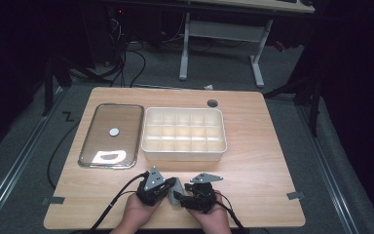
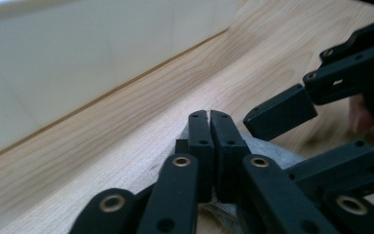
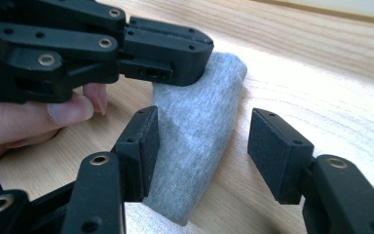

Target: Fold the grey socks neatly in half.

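A folded piece of grey knit cloth (image 1: 177, 187) lies on the wooden table near its front edge, between my two grippers. In the right gripper view the left gripper (image 3: 175, 53) has its jaws together on the far end of the cloth (image 3: 199, 112). In the left gripper view its jaws (image 2: 209, 114) stand nearly touching over the grey cloth (image 2: 272, 151). My right gripper (image 3: 202, 141) is open, with the near part of the cloth between its pads; the left pad (image 3: 146, 141) rests beside the fabric. A person's fingers hold each gripper.
A white box (image 1: 184, 155) divided into several compartments stands just behind the grippers; its wall (image 2: 78, 58) is close to the left gripper. Left of it lies a shiny metal tray (image 1: 111, 134) with a small white disc. A round cable hole (image 1: 212, 103) is at the back.
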Demonstrator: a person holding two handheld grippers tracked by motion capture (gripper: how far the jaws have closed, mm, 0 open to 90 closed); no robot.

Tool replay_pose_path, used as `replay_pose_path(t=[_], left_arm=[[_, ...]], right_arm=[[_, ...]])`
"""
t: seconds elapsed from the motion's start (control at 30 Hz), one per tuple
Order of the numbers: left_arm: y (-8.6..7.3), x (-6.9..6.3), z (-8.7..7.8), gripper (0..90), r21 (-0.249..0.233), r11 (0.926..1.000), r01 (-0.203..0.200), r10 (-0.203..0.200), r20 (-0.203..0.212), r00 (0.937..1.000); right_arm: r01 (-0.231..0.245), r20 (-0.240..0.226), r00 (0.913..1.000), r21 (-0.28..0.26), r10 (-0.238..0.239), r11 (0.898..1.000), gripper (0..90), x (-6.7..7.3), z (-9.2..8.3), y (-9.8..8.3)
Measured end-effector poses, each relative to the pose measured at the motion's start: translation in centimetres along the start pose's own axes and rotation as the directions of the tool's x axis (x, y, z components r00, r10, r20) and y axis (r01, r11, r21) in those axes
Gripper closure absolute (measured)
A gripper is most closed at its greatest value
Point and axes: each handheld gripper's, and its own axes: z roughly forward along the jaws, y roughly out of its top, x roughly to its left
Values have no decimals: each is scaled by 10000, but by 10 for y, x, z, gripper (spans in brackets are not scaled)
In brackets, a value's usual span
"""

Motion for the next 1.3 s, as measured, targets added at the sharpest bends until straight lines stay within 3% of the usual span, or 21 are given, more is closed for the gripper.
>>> replay_pose_path(t=[0.1,0.2,0.3,0.37,0.4,0.47,0.53,0.63,0.77,1.13,1.3], left_arm=[[4,6,-7,732,167,9994,311,-311,-51,9995],[8,8,-25,685,-340,9984,460,-464,-110,9989],[5,11,-54,618,-759,9971,29,-89,-786,9969],[-3,15,-71,573,-585,9979,-266,175,-1509,9884],[-11,19,-79,552,-437,9984,-366,274,-1953,9804],[-26,25,-89,538,-275,9989,-382,300,-2542,9667],[-42,31,-96,538,-180,9995,-272,208,-2883,9573],[-51,41,-104,511,69,9999,98,-71,-3147,9492],[-52,47,-110,495,-293,9991,321,-400,-3332,9420],[-56,50,-113,501,-361,9985,415,-515,-3481,9360],[-57,51,-114,484,-348,9981,508,-598,-3459,9364]], right_arm=[[41,-75,10000,25,-41,10000,485,-1,0,0],[77,-103,9999,26,-77,10000,501,0,0,0],[45,-197,9998,18,-44,10000,506,-1,0,-1],[-2,-258,9997,3,2,10000,506,-2,0,-1],[-22,-281,9996,-37,21,10000,506,-2,0,-2],[15,-302,9995,-21,-15,10000,514,-2,0,-2],[107,-254,9996,13,-107,9999,526,-1,0,-1],[131,-280,9995,-6,-131,9999,526,0,0,-1],[102,-365,9993,20,-101,9999,518,0,1,-1],[627,-578,9964,200,-614,9978,526,9,5,0],[892,-763,9933,216,-873,9958,597,13,7,1]])
